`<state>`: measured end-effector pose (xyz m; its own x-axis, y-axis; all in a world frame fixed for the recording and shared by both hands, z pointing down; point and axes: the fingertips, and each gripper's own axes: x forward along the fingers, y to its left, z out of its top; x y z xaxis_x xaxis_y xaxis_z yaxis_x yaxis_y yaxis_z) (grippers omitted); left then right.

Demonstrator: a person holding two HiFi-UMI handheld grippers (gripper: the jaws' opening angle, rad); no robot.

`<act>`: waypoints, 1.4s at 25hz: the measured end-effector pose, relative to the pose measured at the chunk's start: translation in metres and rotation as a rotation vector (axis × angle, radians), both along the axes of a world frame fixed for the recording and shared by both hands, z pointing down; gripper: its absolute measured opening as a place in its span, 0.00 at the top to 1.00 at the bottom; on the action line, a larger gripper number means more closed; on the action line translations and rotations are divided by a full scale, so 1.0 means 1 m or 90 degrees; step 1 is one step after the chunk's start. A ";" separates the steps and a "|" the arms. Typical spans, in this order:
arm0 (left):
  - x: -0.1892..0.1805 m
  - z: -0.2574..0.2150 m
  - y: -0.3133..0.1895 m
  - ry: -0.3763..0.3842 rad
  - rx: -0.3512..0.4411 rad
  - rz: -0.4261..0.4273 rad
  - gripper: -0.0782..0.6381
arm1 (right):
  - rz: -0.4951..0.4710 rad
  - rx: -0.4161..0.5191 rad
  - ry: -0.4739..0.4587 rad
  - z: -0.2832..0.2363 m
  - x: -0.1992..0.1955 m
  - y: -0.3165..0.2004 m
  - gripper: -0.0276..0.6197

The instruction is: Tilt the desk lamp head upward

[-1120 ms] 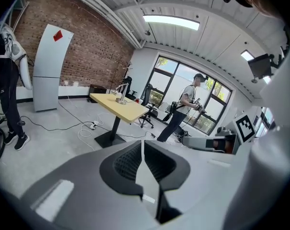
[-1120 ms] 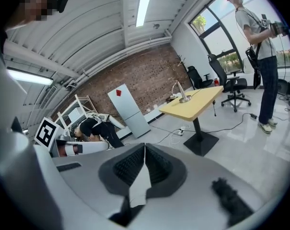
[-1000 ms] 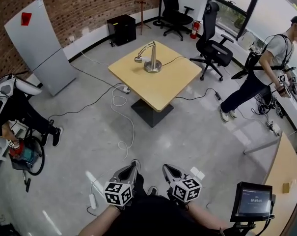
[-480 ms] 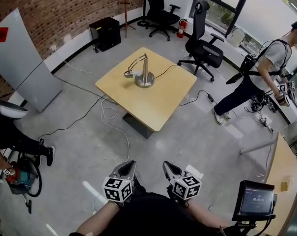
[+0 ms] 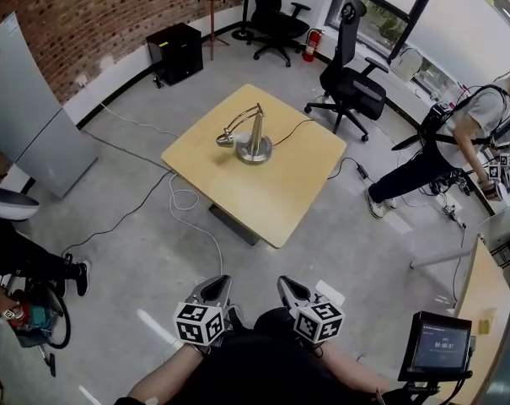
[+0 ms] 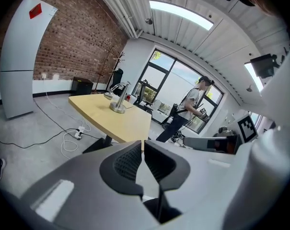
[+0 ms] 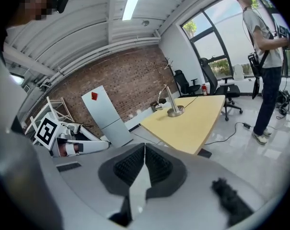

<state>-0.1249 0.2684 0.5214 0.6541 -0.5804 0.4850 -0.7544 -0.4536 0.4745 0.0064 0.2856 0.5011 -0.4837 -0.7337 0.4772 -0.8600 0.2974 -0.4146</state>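
A silver desk lamp (image 5: 251,137) stands on a square wooden table (image 5: 263,184) in the middle of the room; its head (image 5: 226,139) hangs down to the left. The lamp (image 6: 118,97) also shows far off in the left gripper view, and the lamp (image 7: 170,102) in the right gripper view. My left gripper (image 5: 213,289) and right gripper (image 5: 289,291) are held close to my body, well short of the table. Both are shut with nothing between their jaws.
A lamp cord (image 5: 297,128) trails off the table's far side. White cables and a power strip (image 5: 191,205) lie on the floor by the table's base. Office chairs (image 5: 353,83) stand beyond it. A person (image 5: 444,154) walks at the right. A monitor (image 5: 432,346) stands at my right.
My view has shifted as I move toward the table. The person at the right has stepped further right. Both grippers stay shut in front of me.
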 end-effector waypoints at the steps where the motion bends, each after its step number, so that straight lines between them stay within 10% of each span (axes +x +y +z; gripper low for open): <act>1: 0.000 0.001 -0.001 0.000 -0.005 0.003 0.86 | 0.002 -0.004 0.000 0.001 0.000 -0.002 0.95; 35: 0.129 0.017 -0.300 -0.022 0.011 -0.201 0.86 | -0.183 0.001 -0.027 0.023 0.133 -0.353 0.95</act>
<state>0.0038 -0.0317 0.5381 0.4235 -0.7606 0.4921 -0.8745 -0.2015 0.4411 0.1391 -0.0670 0.5245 -0.6913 -0.5645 0.4511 -0.7224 0.5263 -0.4485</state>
